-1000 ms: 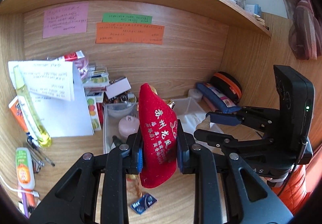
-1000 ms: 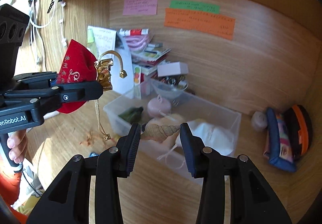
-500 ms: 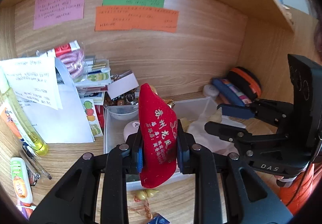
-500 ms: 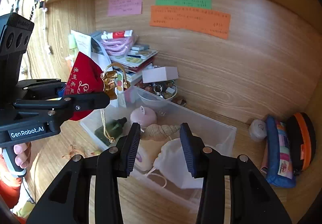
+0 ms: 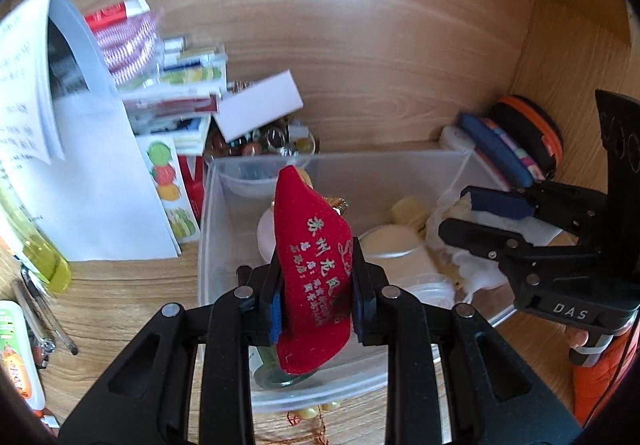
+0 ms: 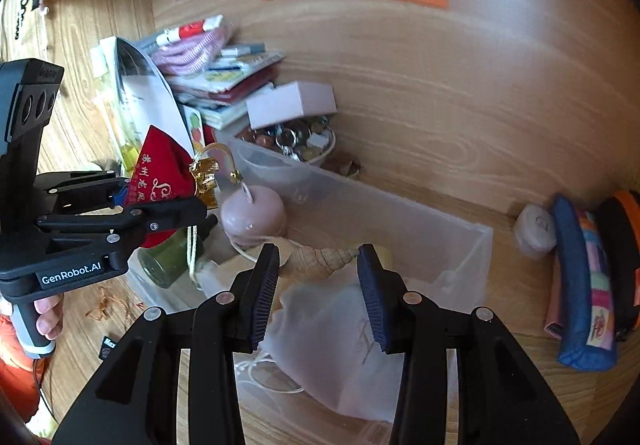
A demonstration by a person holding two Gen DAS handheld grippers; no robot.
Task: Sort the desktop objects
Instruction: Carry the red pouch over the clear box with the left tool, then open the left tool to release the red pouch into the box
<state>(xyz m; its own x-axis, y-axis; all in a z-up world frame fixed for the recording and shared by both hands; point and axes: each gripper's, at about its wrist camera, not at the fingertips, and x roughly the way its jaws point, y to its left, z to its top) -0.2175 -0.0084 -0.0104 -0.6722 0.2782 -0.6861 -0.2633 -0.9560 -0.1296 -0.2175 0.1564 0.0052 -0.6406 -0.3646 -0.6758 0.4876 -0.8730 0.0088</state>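
Observation:
My left gripper (image 5: 316, 297) is shut on a red velvet pouch (image 5: 314, 265) with gold lettering and holds it over the near left part of a clear plastic bin (image 5: 208, 205). The pouch also shows in the right wrist view (image 6: 160, 181), its gold tassel hanging down. My right gripper (image 6: 318, 285) is shut on a pointed spiral seashell (image 6: 320, 261) and holds it above the bin (image 6: 460, 245). It also shows in the left wrist view (image 5: 468, 211), over the bin's right side. Inside the bin lie a pink round candle (image 6: 252, 213), a green bottle (image 6: 168, 261) and a white drawstring bag (image 6: 340, 341).
A stack of booklets and papers (image 5: 176, 93) leans at the back left. A bowl of beads (image 6: 296, 137) under a white box (image 6: 292, 103) stands behind the bin. Pencil cases (image 6: 584, 285) lie at the right. A yellow bottle (image 5: 40, 257) and pens (image 5: 44, 317) lie left.
Both grippers have moved forward and down over the bin. The red pouch now hangs over the bin's inside. The seashell is lower, close above the white bag.

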